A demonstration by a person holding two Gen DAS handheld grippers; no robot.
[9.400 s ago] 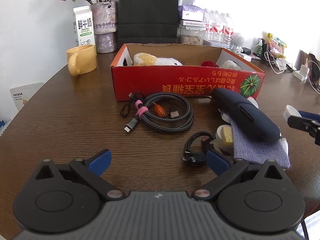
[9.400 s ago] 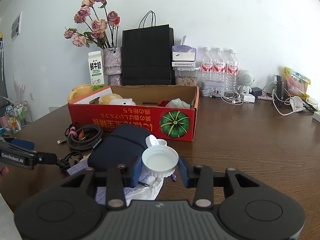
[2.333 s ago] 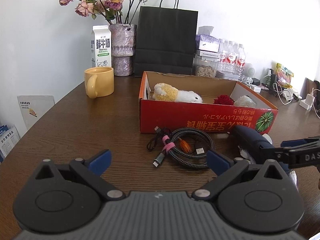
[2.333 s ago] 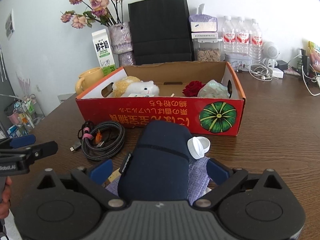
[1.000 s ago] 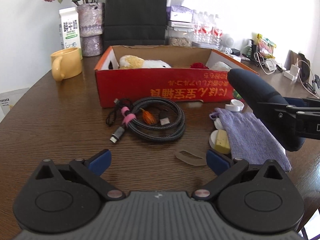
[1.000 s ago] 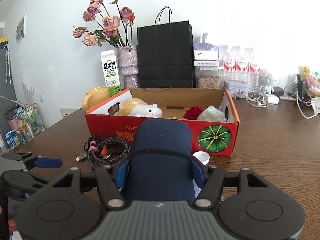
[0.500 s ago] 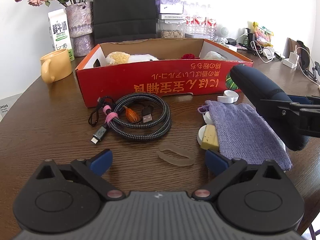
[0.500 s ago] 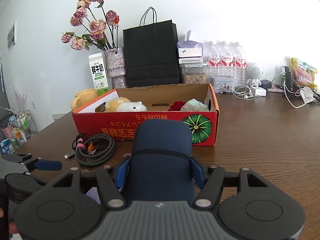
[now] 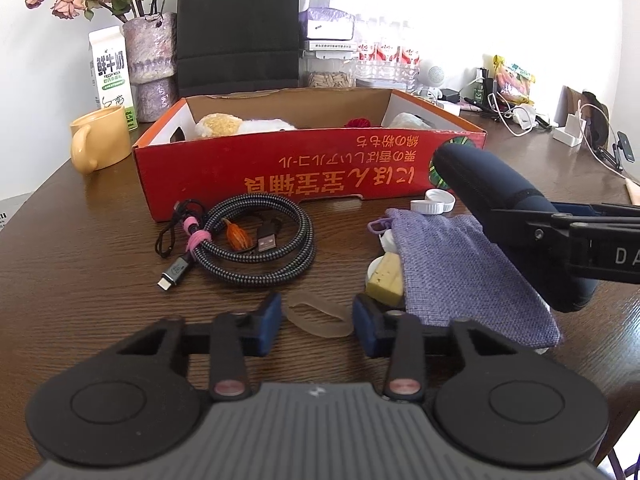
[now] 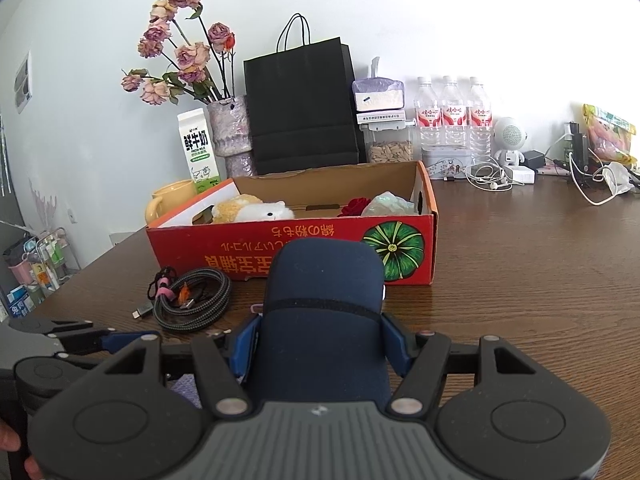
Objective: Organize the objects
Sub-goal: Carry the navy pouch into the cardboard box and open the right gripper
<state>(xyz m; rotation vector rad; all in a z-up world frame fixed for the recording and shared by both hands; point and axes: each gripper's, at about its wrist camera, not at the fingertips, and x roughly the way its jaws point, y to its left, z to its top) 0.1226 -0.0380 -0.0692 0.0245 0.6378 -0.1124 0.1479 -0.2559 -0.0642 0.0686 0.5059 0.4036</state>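
Observation:
My right gripper is shut on a dark blue case and holds it above the table, in front of the red cardboard box. The case also shows in the left wrist view. My left gripper is low over the table, its jaws partly closed on either side of a translucent rubber band, not gripping it. A coiled braided cable, a purple cloth pouch, white caps and a yellow block lie on the table.
The box holds a plush toy, a red rose and a plastic bag. A yellow mug, milk carton, flower vase, black paper bag, water bottles and chargers stand behind.
My left gripper's jaws have narrowed from wide open and now flank the rubber band. My right gripper has kept the blue case lifted and shifted slightly toward the box.

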